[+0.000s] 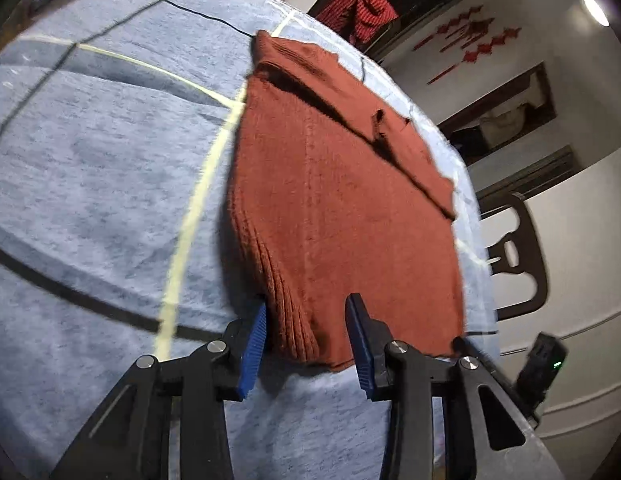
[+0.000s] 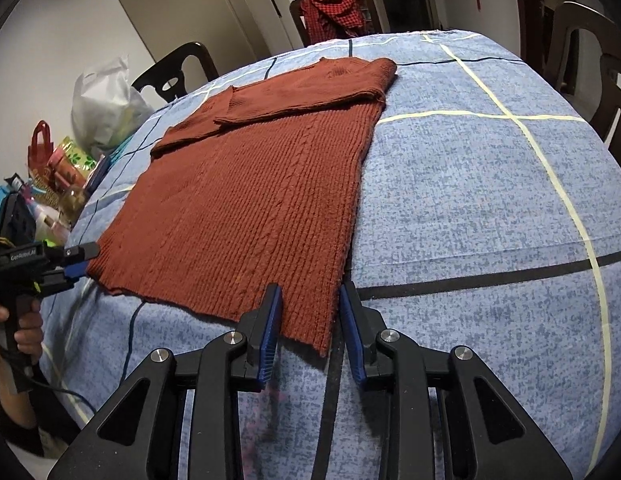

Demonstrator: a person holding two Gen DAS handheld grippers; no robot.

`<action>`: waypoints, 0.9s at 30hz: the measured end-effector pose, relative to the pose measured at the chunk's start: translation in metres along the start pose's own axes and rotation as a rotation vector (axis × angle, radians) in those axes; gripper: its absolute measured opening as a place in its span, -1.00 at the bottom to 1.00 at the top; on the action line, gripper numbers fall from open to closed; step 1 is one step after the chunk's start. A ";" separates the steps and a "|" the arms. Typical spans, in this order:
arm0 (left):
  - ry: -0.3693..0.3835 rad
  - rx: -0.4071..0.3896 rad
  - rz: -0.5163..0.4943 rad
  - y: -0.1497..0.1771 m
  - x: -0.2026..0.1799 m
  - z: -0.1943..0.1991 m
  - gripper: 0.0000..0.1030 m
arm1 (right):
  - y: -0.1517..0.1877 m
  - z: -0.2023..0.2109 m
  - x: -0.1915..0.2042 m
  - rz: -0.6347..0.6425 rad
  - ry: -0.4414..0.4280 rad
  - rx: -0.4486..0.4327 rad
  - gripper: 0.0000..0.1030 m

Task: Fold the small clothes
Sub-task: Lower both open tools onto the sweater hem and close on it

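Observation:
A rust-red ribbed knit sweater lies flat on the blue checked tablecloth, both sleeves folded across its chest. It also shows in the left wrist view. My left gripper is open, its blue pads either side of the sweater's near-left hem corner. It also shows at the left in the right wrist view. My right gripper is open, its pads either side of the near-right hem corner.
Dark wooden chairs stand around the table; one holds a red checked cloth. Bags and clutter sit at the left table edge. Another chair stands past the table edge in the left wrist view.

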State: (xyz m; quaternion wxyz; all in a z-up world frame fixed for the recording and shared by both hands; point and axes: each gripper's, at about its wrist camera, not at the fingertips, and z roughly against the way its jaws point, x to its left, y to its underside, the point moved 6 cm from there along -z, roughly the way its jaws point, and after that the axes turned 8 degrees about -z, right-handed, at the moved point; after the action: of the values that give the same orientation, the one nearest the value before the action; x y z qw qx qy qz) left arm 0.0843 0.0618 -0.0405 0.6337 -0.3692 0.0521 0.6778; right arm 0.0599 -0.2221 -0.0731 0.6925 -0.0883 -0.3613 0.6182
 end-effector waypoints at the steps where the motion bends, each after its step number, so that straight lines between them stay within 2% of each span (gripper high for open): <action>1: 0.006 0.004 0.012 0.000 -0.001 -0.003 -0.21 | 0.000 0.000 0.001 0.001 0.003 -0.003 -0.41; 3: 0.016 0.002 0.002 0.000 -0.005 -0.009 -0.21 | 0.001 0.000 0.001 0.008 0.011 -0.009 -0.41; 7: -0.056 -0.058 -0.027 -0.007 -0.005 -0.009 -0.21 | 0.001 0.000 0.002 0.012 0.020 -0.013 -0.41; 12: 0.050 -0.015 0.041 -0.004 -0.003 -0.012 -0.21 | 0.001 -0.001 0.002 0.021 0.023 -0.012 -0.41; 17: 0.038 -0.027 -0.004 0.000 -0.012 -0.003 -0.21 | 0.001 -0.001 0.002 0.026 0.030 -0.021 -0.42; 19: 0.058 -0.030 0.031 -0.001 -0.008 0.002 -0.31 | 0.001 -0.001 0.002 0.025 0.028 -0.020 -0.42; 21: 0.033 -0.052 0.040 -0.003 -0.003 0.009 -0.49 | 0.001 -0.001 0.001 0.019 0.024 -0.019 -0.43; 25: 0.009 -0.089 0.071 -0.006 0.007 0.019 -0.52 | 0.001 -0.001 0.001 0.016 0.024 -0.022 -0.43; 27: -0.001 -0.079 0.088 -0.005 0.013 0.017 -0.52 | 0.001 -0.001 0.001 0.020 0.029 -0.023 -0.43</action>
State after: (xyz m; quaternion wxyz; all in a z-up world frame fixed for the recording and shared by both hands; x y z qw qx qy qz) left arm 0.0820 0.0830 -0.0337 0.5881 -0.3911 0.0412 0.7067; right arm 0.0596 -0.2206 -0.0734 0.6903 -0.1088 -0.3573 0.6197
